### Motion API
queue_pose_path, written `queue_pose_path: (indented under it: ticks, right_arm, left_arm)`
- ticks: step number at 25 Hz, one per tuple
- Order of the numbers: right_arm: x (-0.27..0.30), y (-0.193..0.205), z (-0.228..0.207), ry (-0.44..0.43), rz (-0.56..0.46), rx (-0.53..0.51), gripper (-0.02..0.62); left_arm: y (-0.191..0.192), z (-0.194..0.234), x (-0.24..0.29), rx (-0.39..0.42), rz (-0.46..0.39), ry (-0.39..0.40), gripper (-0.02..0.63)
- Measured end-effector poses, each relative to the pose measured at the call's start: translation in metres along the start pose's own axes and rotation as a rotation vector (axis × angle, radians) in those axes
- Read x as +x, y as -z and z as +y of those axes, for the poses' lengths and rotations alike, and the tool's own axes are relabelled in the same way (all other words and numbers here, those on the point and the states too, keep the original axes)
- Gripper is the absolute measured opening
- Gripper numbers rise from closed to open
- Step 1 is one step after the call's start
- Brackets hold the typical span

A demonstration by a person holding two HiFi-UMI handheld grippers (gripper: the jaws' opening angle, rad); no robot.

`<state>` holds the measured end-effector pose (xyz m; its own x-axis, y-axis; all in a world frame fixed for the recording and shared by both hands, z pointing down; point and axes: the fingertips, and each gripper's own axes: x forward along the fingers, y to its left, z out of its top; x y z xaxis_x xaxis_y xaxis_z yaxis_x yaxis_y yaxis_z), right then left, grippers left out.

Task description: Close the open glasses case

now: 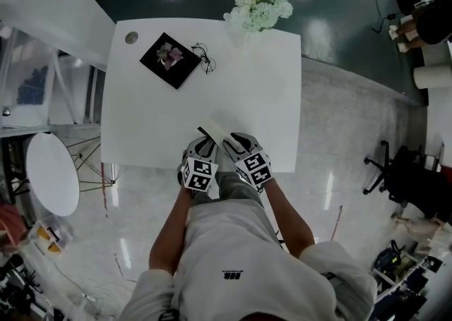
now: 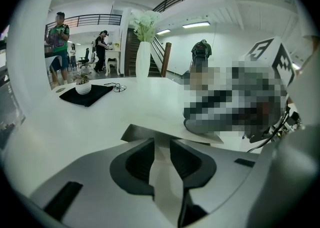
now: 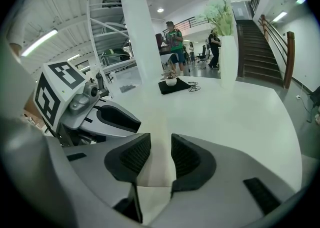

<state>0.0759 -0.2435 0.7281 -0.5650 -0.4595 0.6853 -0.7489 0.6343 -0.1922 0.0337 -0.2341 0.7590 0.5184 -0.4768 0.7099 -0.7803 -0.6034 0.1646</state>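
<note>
Both tongs meet at the desk's (image 1: pixel 141 122) near edge. From the head view, the left tongs (image 1: pixel 205 143) and right tongs (image 1: pixel 234 142) flank the pale glasses case (image 1: pixel 217 128), which lies flat, one dark edge showing. One on each side probably lets one flap be steadied while the other is folded over. Eyeglasses (image 1: pixel 205 56) lie well apart by a black mat (image 1: pixel 169 60).

From the left gripper view, the jaws stand almost together, pinching a thin pale flap of the case; its panel stretches ahead over the desk.

From the right gripper view, the jaws are likewise narrow, clamped on a cream panel of the case that runs forward between them.
</note>
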Motion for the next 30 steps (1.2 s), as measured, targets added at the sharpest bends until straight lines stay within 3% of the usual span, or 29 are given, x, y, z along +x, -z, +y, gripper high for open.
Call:
queue_pose_path:
  ticks: [30]
  right_arm:
    - [0.013,0.013,0.019,0.006,0.034,-0.059,0.132]
  left_arm:
    - [0.031,0.007,-0.005,-0.032,0.048,-0.014,0.110]
